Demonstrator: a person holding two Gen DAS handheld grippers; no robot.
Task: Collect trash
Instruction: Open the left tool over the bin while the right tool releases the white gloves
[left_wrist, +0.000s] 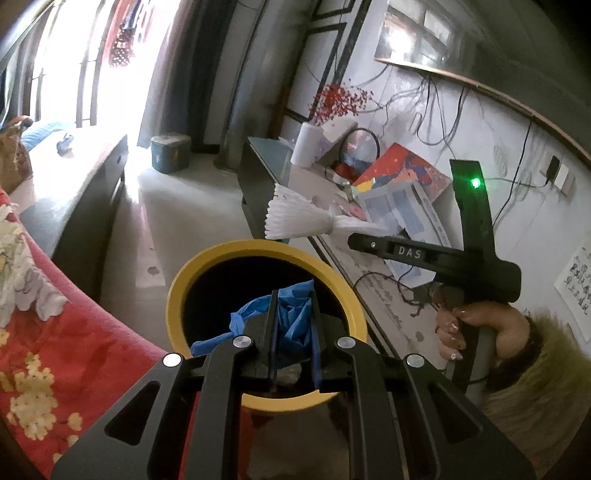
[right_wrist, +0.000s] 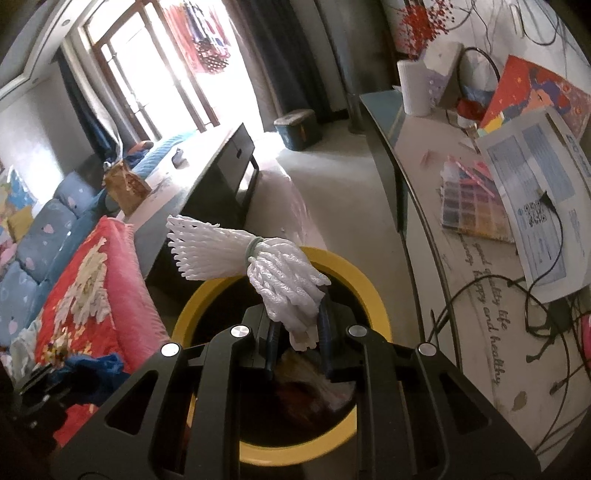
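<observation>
Both grippers hang over the open mouth of a yellow bin (left_wrist: 177, 295) that stands on the floor between a red flowered blanket (left_wrist: 74, 354) and a long table (right_wrist: 476, 295). The left gripper (left_wrist: 291, 328) has its jaws pinching a crumpled blue glove (left_wrist: 291, 317), which bunches between them and spills out to the left, right above the dark inside of the bin. The right gripper (right_wrist: 295, 332) has its jaws pinching a white foam net (right_wrist: 284, 280) by one end; a pale band ties the net at its middle and the far end fans out up and to the left, over the bin's rim. In the left wrist view the right gripper shows from the side at the right, with the person's hand (left_wrist: 476, 328) around its handle, a furry cuff at the wrist and a green light on its upright part. Some other rubbish lies low inside the bin, too dark to name. On the table lie printed sheets (right_wrist: 535, 184), a colour chart (right_wrist: 476, 206), a paper roll (right_wrist: 413, 86) and black cables (right_wrist: 554, 236).
</observation>
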